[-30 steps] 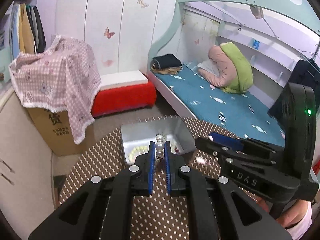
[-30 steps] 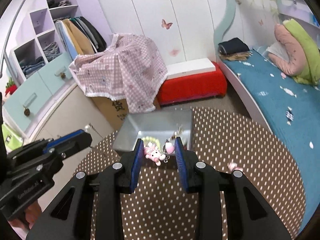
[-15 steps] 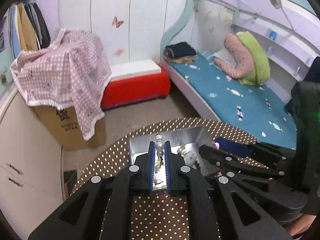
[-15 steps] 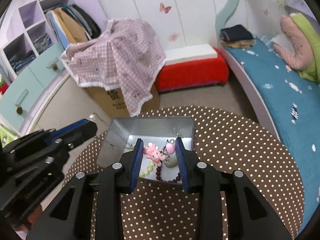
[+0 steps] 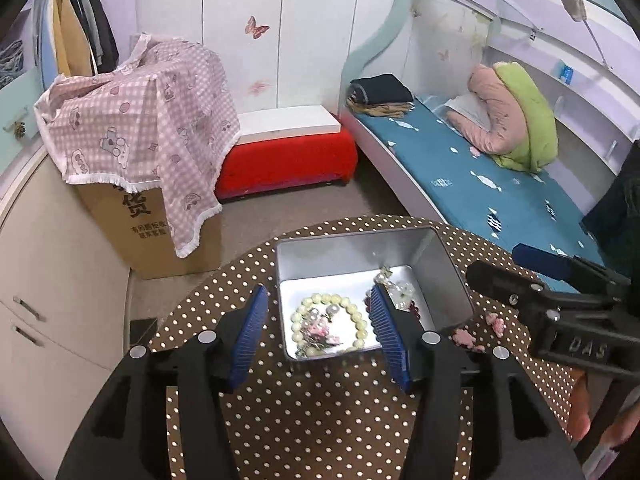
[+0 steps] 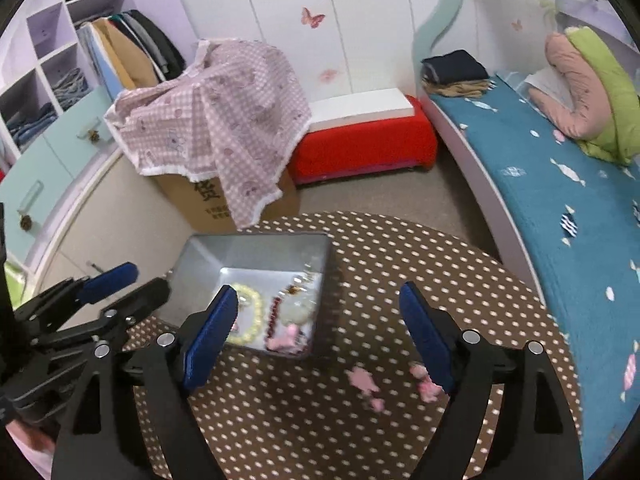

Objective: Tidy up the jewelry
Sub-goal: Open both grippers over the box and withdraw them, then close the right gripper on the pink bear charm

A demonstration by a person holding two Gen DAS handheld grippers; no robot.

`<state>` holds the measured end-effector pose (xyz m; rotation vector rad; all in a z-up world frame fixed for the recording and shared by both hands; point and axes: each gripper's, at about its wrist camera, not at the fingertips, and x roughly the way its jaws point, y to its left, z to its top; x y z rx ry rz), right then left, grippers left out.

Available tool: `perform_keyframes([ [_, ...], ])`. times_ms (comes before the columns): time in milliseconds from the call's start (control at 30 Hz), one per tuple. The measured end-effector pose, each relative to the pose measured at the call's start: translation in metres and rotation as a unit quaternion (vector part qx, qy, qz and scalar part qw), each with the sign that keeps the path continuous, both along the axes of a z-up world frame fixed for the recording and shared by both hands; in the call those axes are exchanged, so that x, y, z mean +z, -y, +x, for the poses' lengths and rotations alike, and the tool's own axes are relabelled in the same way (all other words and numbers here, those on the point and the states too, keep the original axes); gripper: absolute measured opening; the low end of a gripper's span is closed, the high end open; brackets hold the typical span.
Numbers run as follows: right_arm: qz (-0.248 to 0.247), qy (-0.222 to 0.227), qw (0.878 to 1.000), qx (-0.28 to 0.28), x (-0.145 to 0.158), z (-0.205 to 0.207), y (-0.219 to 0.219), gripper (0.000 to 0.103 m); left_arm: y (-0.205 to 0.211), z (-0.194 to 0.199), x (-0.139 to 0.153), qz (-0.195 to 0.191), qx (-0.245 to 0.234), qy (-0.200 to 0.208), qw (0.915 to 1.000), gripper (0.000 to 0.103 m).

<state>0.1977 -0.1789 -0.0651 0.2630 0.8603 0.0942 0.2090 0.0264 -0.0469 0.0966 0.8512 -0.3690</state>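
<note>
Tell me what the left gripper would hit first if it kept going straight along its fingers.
Probably the pale green bead bracelet on the floor of the metal tin: the open left gripper frames it between its fingers. Depth is unclear, so the tin's near rim could come first.

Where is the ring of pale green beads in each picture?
Left wrist view: the pale green bead bracelet lies in the silver tin, low in the middle, between the open left gripper fingers.
Right wrist view: the bracelet lies in the tin's left part, just right of the open right gripper left finger.
Shared landmark: the red bench behind the dotted table.
</note>
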Motion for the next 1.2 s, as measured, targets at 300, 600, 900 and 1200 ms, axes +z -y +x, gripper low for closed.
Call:
perform_keyframes([
  [300,-0.030,-0.021,0.999,-0.023,-0.018,-0.022,0.038,0.080,0.012,-0.023,-0.010,-0.014,-0.018,-0.018,0.9996,0.052],
  [600,-0.049,-0.048,0.997,-0.030,-0.054,-0.040,0.066,0.080,0.011,-0.062,-0.016,-0.044,0.022,-0.040,0.9980,0.052],
  [900,-0.059,-0.057,0.996,0.017,-0.087,-0.040,0.056,0.080,0.035,-0.082,-0.026,-0.059,0.044,-0.060,0.9955,0.052],
  [1200,-0.070,-0.037,0.996,0.049,-0.090,-0.028,0.054,0.064,0.054,-0.082,-0.041,-0.059,0.074,-0.079,0.9924,0.052],
])
